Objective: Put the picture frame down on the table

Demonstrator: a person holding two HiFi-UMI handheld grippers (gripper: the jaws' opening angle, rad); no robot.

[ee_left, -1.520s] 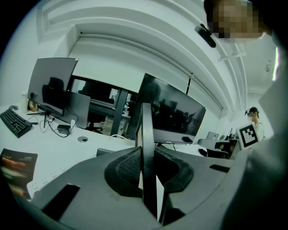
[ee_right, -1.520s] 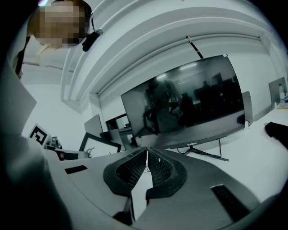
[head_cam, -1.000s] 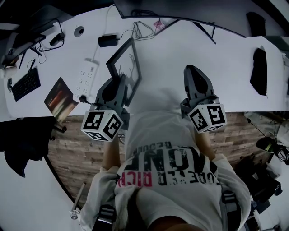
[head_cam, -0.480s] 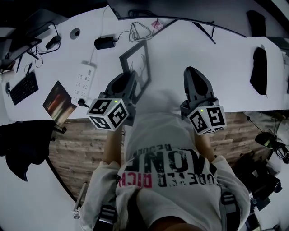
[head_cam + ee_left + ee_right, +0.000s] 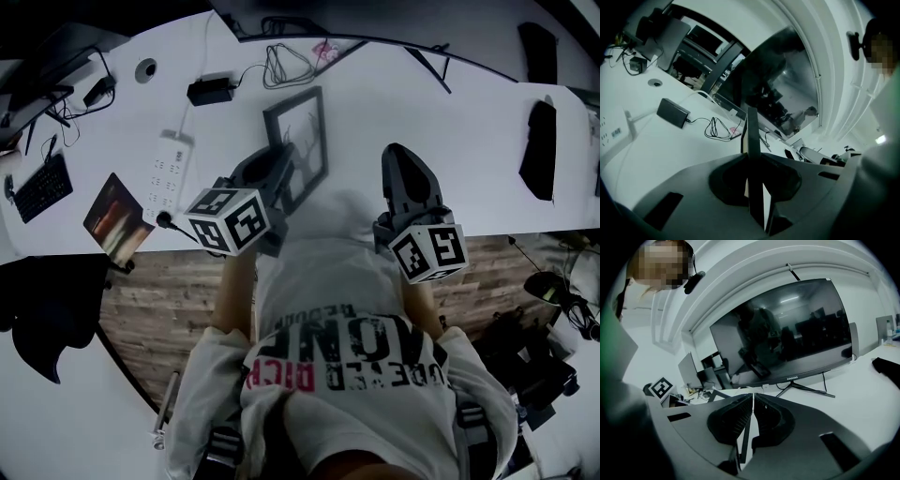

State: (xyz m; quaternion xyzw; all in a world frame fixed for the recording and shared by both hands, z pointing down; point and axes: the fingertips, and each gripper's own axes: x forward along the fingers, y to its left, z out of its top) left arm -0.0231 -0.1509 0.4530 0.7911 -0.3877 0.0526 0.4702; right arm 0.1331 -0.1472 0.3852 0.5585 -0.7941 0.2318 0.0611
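The picture frame (image 5: 300,139), dark-rimmed with a pale picture of bare branches, is over the white table (image 5: 356,122) just left of centre. My left gripper (image 5: 277,174) is shut on its near edge. In the left gripper view the frame (image 5: 752,136) shows edge-on, standing straight up out of the closed jaws of the left gripper (image 5: 753,161). I cannot tell whether the frame touches the table. My right gripper (image 5: 405,167) rests to the right, near the table's front edge. The right gripper (image 5: 752,401) is shut with nothing in it.
A white power strip (image 5: 167,167), a black adapter (image 5: 208,90) and a coiled cable (image 5: 286,64) lie behind and left of the frame. A keyboard (image 5: 41,187) and a dark tablet (image 5: 116,217) sit far left. A monitor (image 5: 787,333) stands at the back; black items (image 5: 536,148) lie right.
My left gripper has carried the frame to the right, toward the table's middle, and the frame has turned a little. The right gripper has stayed where it was.
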